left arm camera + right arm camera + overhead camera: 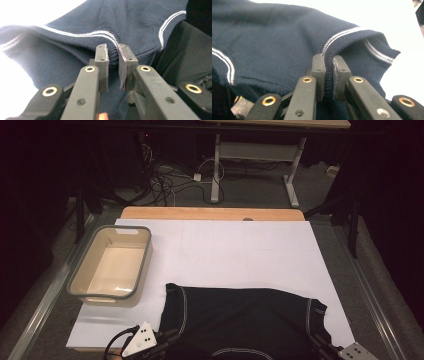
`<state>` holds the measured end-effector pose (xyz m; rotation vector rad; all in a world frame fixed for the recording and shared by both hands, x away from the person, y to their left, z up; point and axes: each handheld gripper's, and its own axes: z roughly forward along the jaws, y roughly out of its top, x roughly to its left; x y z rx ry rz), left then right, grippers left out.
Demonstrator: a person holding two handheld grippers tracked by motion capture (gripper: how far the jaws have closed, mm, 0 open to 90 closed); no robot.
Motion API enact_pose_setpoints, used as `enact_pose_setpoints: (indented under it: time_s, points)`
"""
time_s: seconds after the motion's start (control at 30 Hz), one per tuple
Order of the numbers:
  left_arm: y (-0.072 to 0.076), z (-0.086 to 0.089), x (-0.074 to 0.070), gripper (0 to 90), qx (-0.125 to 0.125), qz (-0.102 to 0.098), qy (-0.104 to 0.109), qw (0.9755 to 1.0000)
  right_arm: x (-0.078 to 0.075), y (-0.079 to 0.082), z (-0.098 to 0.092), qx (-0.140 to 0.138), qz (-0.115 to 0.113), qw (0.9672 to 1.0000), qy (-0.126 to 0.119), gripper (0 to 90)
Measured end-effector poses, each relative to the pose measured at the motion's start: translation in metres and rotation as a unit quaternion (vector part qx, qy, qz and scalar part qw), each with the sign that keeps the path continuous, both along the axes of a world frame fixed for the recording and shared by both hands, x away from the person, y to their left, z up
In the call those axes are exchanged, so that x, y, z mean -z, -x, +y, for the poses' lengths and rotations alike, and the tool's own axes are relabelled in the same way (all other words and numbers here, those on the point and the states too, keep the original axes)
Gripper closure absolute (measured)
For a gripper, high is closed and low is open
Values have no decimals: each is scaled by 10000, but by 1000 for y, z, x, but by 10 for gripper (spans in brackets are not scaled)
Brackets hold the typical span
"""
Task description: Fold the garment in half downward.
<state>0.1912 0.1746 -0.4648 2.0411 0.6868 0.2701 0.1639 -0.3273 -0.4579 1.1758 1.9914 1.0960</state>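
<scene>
The dark navy shirt [245, 320] lay at the near edge of the white sheet [240, 250], beside the tub [82, 270]. The left gripper [113, 53] pinched its ribbed hem, and the right gripper [329, 66] was clamped on the hem too

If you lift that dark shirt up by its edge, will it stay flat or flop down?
It will probably flop. The shirt is soft knit cloth that already bunches and folds where the left gripper and right gripper pinch its ribbed hem, so the rest should sag and drape. It looks light, and the ribbing likely keeps it from slipping out.
</scene>
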Motion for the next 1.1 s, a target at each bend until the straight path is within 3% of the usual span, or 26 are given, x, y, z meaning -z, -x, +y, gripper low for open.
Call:
enact_pose_setpoints:
  time_s: [0.33,0.47,0.57,0.63,0.7,0.8,0.9,0.97,1.03,1.1]
  points:
    - [21,3,2,774,237,70,-14,9997,-11,18,-5,-8,-214,9997,-107,839]
    - [17,4,11,752,244,292,-76,9992,2,20,-8,-26,77,9998,-160,827]
    - [13,3,11,671,307,315,23,9990,8,16,-8,-40,236,9994,-242,705]
    - [10,3,9,567,248,184,101,9995,6,14,-7,-68,200,9993,-300,639]
    - [4,4,6,493,95,45,160,9998,4,13,-8,-25,155,9993,-332,596]
    - [-18,7,2,479,-183,-53,371,9991,3,10,-9,12,125,9993,-360,578]
    - [-44,5,2,480,-427,-195,364,9982,4,7,-10,23,144,9993,-351,576]
    - [-63,1,4,478,-643,-289,228,9973,5,5,-10,25,157,9993,-338,573]
    - [-83,-3,6,440,-801,-223,94,9965,6,2,-10,40,173,9993,-334,567]
    - [-100,-6,10,334,-1003,-59,132,9949,7,0,-11,61,180,9992,-342,562]
